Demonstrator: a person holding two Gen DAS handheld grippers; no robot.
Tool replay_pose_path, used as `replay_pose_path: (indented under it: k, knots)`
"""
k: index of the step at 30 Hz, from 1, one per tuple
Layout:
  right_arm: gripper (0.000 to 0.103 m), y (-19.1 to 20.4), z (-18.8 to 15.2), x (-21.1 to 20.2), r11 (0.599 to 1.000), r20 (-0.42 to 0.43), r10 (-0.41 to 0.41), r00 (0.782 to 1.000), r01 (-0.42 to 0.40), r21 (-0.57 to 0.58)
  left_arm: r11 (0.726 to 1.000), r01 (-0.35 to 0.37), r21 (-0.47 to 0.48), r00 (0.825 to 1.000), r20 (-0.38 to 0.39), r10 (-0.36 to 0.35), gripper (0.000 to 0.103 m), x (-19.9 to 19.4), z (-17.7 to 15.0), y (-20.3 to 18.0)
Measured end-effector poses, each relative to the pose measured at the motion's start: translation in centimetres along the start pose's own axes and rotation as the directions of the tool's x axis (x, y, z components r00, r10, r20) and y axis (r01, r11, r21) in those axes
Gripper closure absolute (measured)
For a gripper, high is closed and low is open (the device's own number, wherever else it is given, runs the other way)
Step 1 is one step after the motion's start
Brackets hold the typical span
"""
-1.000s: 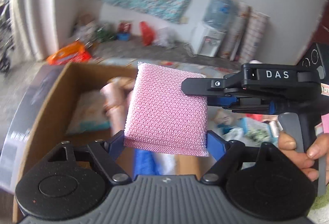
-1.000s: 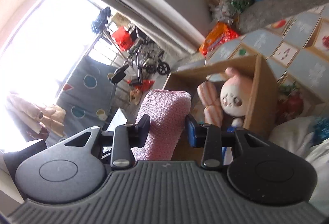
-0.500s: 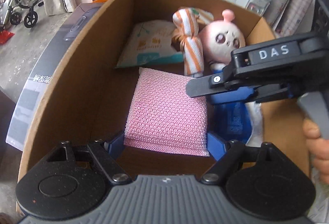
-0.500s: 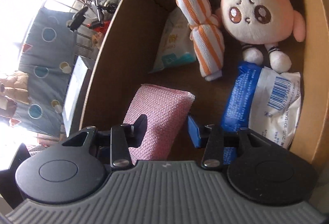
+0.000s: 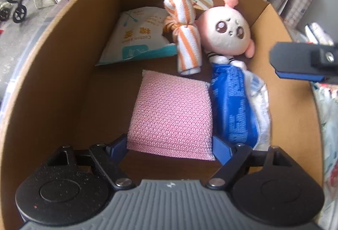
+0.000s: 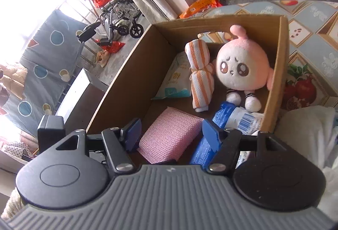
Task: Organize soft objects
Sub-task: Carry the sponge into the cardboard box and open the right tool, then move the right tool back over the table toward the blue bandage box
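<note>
A pink knitted sponge pad (image 5: 171, 115) lies low inside the cardboard box (image 5: 63, 73). My left gripper (image 5: 170, 143) is shut on its near edge. My right gripper (image 6: 169, 132) is open and empty, raised above the box; the pad (image 6: 169, 137) lies below between its blue pads without touching them. One of its fingers shows at the right in the left wrist view (image 5: 300, 60). In the box lie a pink plush doll (image 5: 230, 33), an orange-striped rolled towel (image 5: 186, 35), a blue-white packet (image 5: 232, 107) and a cotton-swab pack (image 5: 137, 37).
The box (image 6: 276, 82) stands on a patterned cloth (image 6: 312, 27). A white soft bundle (image 6: 306, 145) lies right of the box. A wheelchair (image 6: 118, 18) and floor clutter are beyond the box's left side.
Both grippers carried the pad down into the box. The right gripper then let go, opened and pulled back up and to the right; the left still holds the pad.
</note>
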State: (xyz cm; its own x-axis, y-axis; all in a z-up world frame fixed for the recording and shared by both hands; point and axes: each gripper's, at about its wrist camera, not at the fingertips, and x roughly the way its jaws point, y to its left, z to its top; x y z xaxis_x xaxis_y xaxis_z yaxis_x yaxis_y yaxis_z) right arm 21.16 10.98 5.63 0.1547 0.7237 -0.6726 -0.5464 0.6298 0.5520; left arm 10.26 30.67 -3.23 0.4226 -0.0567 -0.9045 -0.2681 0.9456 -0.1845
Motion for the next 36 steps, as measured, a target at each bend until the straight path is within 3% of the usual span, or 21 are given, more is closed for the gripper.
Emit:
replay_pose_path:
  k: [4,11,16,18,20,27,33,36]
  knots:
    - [0.039,-0.6,-0.4,-0.8,1.0,0.013,0.013,1.0,-0.013,0.004,0.996,0.077,-0.05,0.997,-0.005,-0.077,0.013,0.2,0.3,0.5]
    - [0.039,-1.0,-1.8,-3.8,0.998,0.081,0.07,0.994,-0.07,0.003,0.993,0.056,-0.102,0.998,0.009,-0.056,0.016,-0.7,0.1,1.1]
    - [0.039,-1.8,-4.6,-8.7,0.993,0.19,0.114,0.975,-0.114,-0.011,0.992,0.032,-0.121,0.999,0.037,-0.028,0.03,-2.3,-0.4,1.8]
    - [0.039,-2.2,-6.4,-10.8,0.992,0.236,0.125,0.964,-0.124,-0.019,0.993,0.02,-0.12,1.0,0.02,-0.018,0.044,-2.3,-0.7,2.1]
    - [0.039,-2.7,-8.7,-12.6,0.993,0.276,0.121,0.953,-0.119,-0.026,0.993,0.011,-0.114,1.0,-0.012,-0.013,0.053,-1.9,-0.9,2.2]
    - [0.039,-6.1,-17.3,-16.7,0.994,0.399,0.046,0.916,-0.084,0.077,0.996,-0.011,-0.09,0.99,-0.144,-0.002,0.055,0.9,-1.8,1.3]
    - [0.039,-9.5,-21.4,-16.9,0.979,0.441,-0.011,0.897,-0.08,0.189,0.995,-0.011,-0.095,0.988,-0.154,-0.003,0.056,2.1,-0.9,-0.2]
    - [0.039,-10.4,-22.7,-17.0,0.975,0.462,-0.041,0.886,-0.066,0.214,0.996,-0.039,-0.078,0.991,-0.13,0.029,0.056,2.1,-0.4,-1.0]
